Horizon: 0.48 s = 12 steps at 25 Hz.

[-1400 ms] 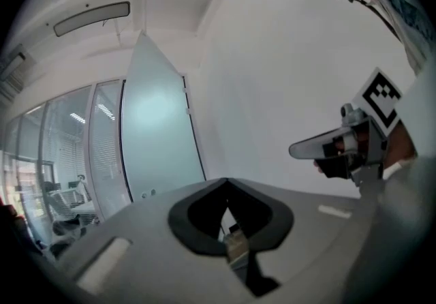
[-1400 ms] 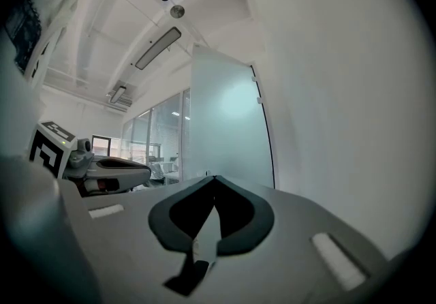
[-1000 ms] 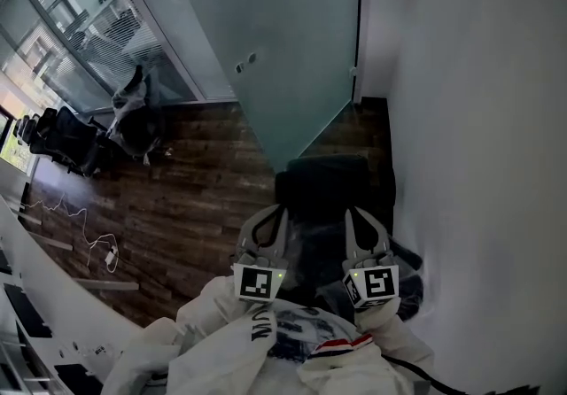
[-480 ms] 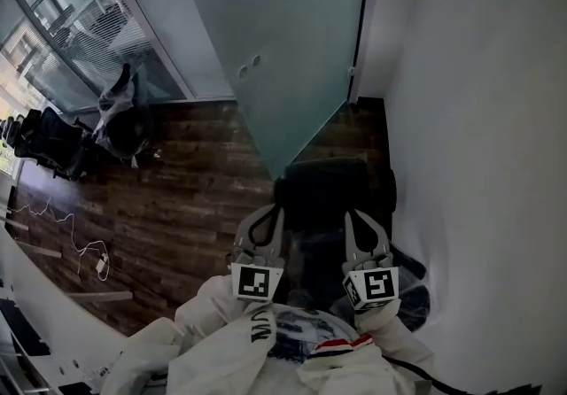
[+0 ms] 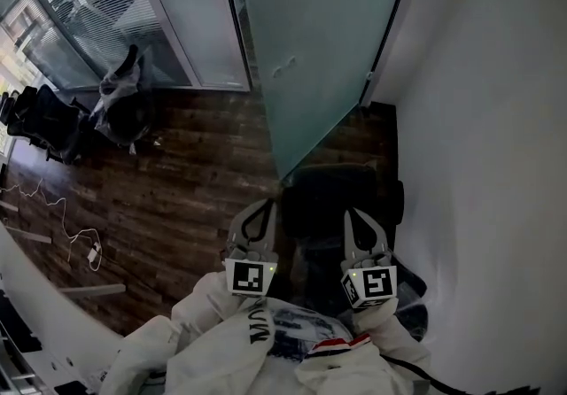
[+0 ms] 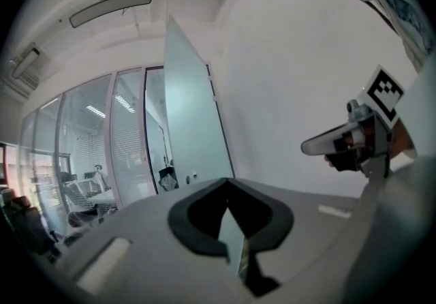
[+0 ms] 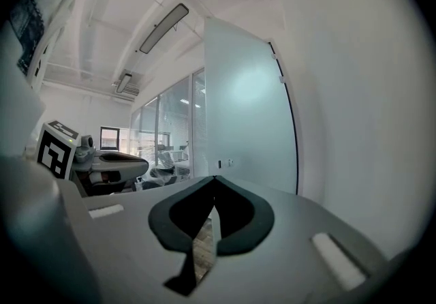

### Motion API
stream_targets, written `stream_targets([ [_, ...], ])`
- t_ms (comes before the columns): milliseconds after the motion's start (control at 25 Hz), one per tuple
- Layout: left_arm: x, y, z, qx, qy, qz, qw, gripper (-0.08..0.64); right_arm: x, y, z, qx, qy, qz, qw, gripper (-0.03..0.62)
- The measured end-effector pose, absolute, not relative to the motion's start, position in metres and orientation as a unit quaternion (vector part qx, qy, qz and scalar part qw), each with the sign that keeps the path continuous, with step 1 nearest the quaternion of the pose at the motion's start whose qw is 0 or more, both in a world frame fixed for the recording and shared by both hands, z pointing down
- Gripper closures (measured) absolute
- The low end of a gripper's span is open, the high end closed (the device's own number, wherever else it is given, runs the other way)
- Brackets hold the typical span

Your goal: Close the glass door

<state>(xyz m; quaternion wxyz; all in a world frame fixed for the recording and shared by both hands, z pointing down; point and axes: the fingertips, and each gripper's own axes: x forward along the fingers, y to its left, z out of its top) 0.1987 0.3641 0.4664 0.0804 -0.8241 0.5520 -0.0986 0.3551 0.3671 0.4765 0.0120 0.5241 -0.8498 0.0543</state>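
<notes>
The left gripper (image 5: 260,207) and the right gripper (image 5: 357,214) are both closed and empty, held level side by side. Ahead of them the frosted, pale green glass door (image 5: 323,39) stands open, angled out from the white wall (image 5: 496,119). Only the head view shows the wood floor (image 5: 177,189). The gripper views show the door's top edge and a ceiling light (image 7: 162,27).

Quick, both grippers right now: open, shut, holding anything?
Left gripper: shut, holding nothing.
Right gripper: shut, holding nothing.
</notes>
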Motion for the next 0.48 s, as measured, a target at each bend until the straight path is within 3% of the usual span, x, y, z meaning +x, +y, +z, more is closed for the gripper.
stream_targets([
  [480, 0.128, 0.333, 0.478, -0.821, 0.555, -0.112, 0.066, 0.558, 0.293, 0.325, 0.487, 0.523, -0.849, 0.067, 0.027, 0.586],
])
